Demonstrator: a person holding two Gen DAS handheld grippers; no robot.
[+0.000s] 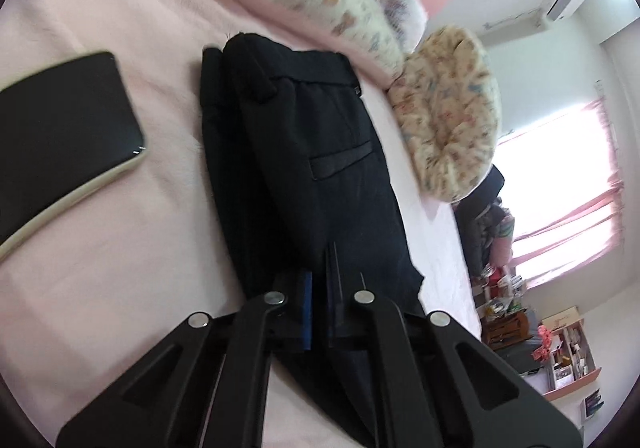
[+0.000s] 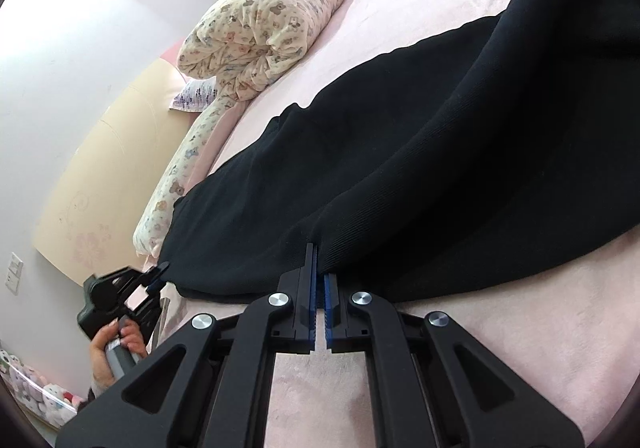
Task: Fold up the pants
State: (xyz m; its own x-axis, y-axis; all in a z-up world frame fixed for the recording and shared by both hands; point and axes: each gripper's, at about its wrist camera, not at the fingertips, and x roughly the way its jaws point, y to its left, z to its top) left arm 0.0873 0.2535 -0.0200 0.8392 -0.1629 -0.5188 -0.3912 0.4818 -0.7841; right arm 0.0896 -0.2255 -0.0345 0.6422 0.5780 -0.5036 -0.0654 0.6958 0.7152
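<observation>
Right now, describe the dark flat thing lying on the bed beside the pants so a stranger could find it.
Start at the pink bed and find the black pants stretched along it. On the far side from the floral pillows lies a phone: flat, glossy black, rounded corners and a pale edge, the only hard thing there.

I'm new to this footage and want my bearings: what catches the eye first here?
The black pants sprawl across the pink bed, both grippers pinching their near edge: the right gripper mid-hem, the left gripper further left. A teddy-print quilt is bundled near the headboard.
</observation>
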